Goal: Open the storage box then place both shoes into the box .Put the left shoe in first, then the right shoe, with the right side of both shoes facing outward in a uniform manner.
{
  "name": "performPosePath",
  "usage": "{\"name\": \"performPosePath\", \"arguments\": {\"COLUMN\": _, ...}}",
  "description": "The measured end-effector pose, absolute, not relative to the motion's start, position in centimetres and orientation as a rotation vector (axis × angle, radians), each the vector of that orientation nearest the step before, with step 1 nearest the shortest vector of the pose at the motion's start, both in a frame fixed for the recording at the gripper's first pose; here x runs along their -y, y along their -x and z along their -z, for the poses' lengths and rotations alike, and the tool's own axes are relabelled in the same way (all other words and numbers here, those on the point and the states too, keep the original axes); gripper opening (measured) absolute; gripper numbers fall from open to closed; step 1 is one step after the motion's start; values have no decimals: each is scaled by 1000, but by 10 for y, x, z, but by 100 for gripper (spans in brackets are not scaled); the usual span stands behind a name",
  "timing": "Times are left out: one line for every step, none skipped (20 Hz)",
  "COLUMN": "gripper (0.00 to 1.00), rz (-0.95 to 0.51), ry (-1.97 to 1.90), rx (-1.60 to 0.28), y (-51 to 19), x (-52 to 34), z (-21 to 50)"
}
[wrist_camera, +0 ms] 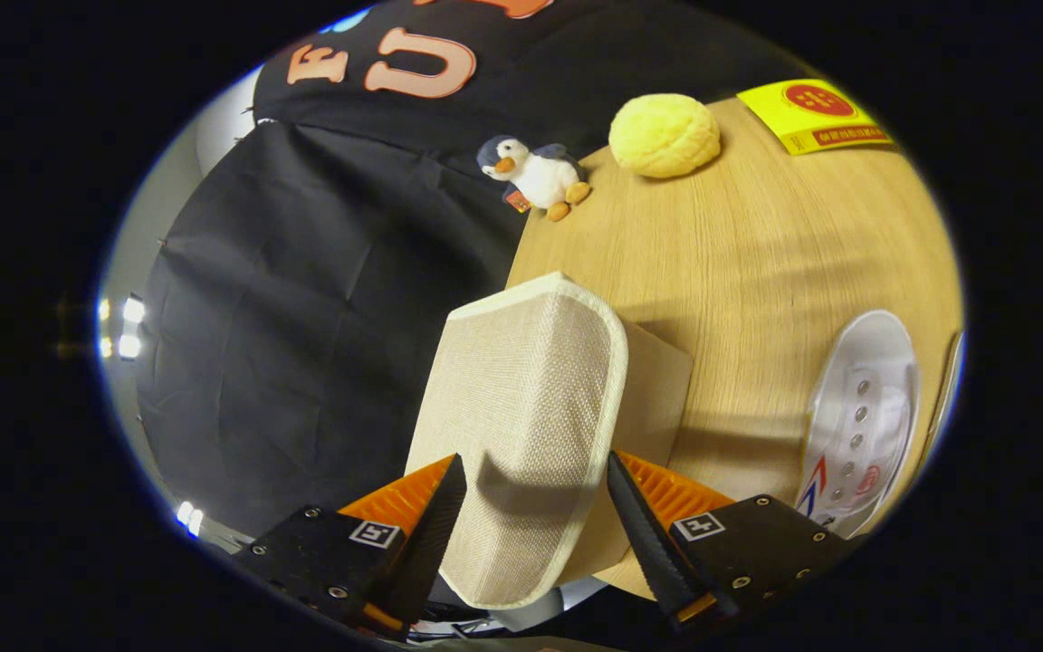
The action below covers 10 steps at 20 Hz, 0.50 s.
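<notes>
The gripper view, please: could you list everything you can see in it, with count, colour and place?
storage box lid: one, beige woven fabric with pale trim, raised between the fingers
table: one, light wood, beyond the lid
shoe: one, white with red and blue marks, on the table beside the lid
toy penguin: one, white and grey with orange beak and feet, at the table's far edge
round bun-shaped toy: one, yellow, next to the penguin
packet: one, yellow with red, at the table's far side
gripper: one, fingers either side of the lid; contact unclear
</notes>
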<state>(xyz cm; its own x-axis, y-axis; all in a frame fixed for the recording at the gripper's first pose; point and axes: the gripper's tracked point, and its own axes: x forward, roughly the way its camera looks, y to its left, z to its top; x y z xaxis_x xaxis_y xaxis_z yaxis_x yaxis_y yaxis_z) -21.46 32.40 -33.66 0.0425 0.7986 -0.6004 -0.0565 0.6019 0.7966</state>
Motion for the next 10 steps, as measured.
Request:
{"name": "performPosePath", "arguments": {"gripper": 94, "rz": -734, "ry": -733, "rx": -1397, "y": 215, "x": -328, "z": 335}}
{"name": "performPosePath", "arguments": {"gripper": 93, "rz": -739, "ry": -769, "rx": -1402, "y": 213, "x": -332, "z": 331}}
{"name": "performPosePath", "arguments": {"gripper": 93, "rz": -747, "ry": -782, "rx": -1398, "y": 211, "x": -332, "z": 327}}
{"name": "performPosePath", "arguments": {"gripper": 91, "rz": -766, "ry": -796, "rx": -1395, "y": 209, "x": -333, "z": 320}}
{"name": "performPosePath", "arguments": {"gripper": 89, "rz": -782, "ry": -815, "rx": -1392, "y": 210, "x": -331, "z": 308}}
{"name": "performPosePath", "arguments": {"gripper": 84, "rz": -798, "ry": -849, "rx": -1386, "y": 208, "x": -330, "z": 295}}
{"name": "performPosePath", "arguments": {"gripper": 80, "rz": -814, "ry": -896, "rx": -1367, "y": 204, "x": -331, "z": 279}}
{"name": "performPosePath", "arguments": {"gripper": 75, "rz": -831, "ry": -930, "rx": -1347, "y": 199, "x": -332, "z": 264}}
{"name": "performPosePath", "arguments": {"gripper": 69, "rz": -828, "ry": -950, "rx": -1316, "y": 191, "x": -335, "z": 254}}
{"name": "performPosePath", "arguments": {"gripper": 54, "rz": -811, "ry": -952, "rx": -1284, "y": 183, "x": -332, "z": 243}}
